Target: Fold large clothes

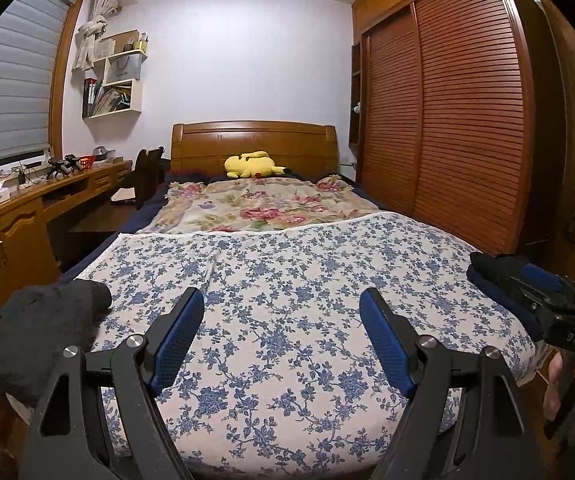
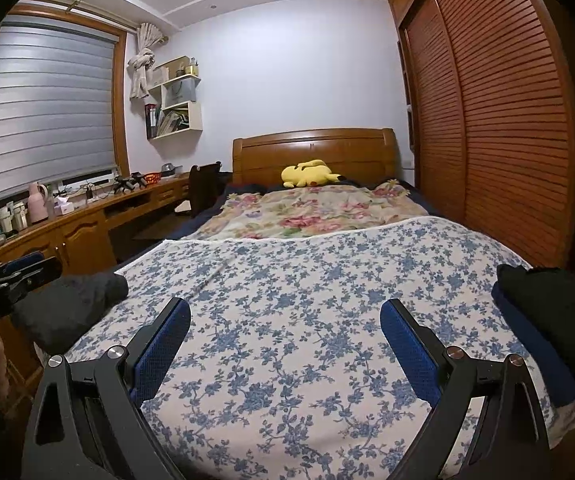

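A crumpled dark grey garment lies on the near left corner of the bed, also in the right wrist view as the grey garment. On the near right edge sits a folded stack, black on navy; the right wrist view shows this stack close by. My left gripper hangs open over the blue-flowered sheet with nothing between its blue pads. My right gripper is open and empty too, above the same sheet. Each gripper shows at the other view's edge.
A flowered quilt and a yellow plush toy lie towards the wooden headboard. A louvred wardrobe runs along the right side. A wooden desk with small items and a dark chair stand on the left.
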The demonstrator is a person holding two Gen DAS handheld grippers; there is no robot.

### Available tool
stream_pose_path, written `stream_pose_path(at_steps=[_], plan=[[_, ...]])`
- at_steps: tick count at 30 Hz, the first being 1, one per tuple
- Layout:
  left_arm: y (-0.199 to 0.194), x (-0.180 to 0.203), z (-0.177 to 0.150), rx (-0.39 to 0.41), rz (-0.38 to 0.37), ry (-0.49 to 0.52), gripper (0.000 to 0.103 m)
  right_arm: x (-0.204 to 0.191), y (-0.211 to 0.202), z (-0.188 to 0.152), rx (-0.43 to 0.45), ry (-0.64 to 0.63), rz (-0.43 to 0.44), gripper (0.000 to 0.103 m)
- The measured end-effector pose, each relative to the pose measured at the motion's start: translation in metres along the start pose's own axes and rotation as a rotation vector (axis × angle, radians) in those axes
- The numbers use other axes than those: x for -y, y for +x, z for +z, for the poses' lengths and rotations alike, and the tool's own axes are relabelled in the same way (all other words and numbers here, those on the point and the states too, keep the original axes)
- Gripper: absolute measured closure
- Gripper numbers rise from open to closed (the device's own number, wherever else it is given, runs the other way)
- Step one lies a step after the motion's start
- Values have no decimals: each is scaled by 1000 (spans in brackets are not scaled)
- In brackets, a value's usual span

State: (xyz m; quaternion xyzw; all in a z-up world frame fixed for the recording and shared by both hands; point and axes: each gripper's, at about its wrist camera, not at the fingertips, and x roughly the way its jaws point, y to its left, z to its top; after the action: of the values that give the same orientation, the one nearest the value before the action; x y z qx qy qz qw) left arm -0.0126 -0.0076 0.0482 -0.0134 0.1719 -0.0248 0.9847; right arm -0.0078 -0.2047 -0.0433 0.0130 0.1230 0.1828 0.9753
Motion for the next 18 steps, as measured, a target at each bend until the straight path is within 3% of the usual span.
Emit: stream_pose_path(at_steps=[18], plan=[[-2, 0, 0, 3, 3, 3, 22, 1, 0, -2, -4, -8, 10, 7]])
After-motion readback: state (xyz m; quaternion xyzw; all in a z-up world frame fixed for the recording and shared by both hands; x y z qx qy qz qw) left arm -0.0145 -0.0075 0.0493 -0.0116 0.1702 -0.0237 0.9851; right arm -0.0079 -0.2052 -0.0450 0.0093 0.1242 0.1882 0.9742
